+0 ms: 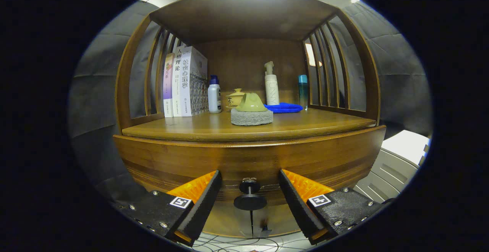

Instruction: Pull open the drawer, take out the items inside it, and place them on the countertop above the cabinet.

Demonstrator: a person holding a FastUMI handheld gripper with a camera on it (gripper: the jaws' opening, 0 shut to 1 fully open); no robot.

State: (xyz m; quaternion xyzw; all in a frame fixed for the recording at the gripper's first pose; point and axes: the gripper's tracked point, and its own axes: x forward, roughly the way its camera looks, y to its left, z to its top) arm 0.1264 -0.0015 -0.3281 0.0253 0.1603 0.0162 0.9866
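A wooden cabinet has a closed drawer front (248, 160) below its countertop (305, 126). A dark round knob (250, 197) sticks out of the drawer front. My gripper (250, 179) is open, with the knob sitting between its two fingers and touching neither. The fingertips (214, 185) reach close to the drawer front on both sides of the knob. The inside of the drawer is hidden.
On the countertop stand three books (183, 83), a white bottle with a blue cap (214, 96), a yellow lidded cup (235, 99), a green cone on a grey stone pad (251, 116), a pump bottle (271, 85), a blue cloth (284, 108) and a teal bottle (303, 90). Slatted side walls and a roof enclose it. A white bin (397, 164) sits to the right.
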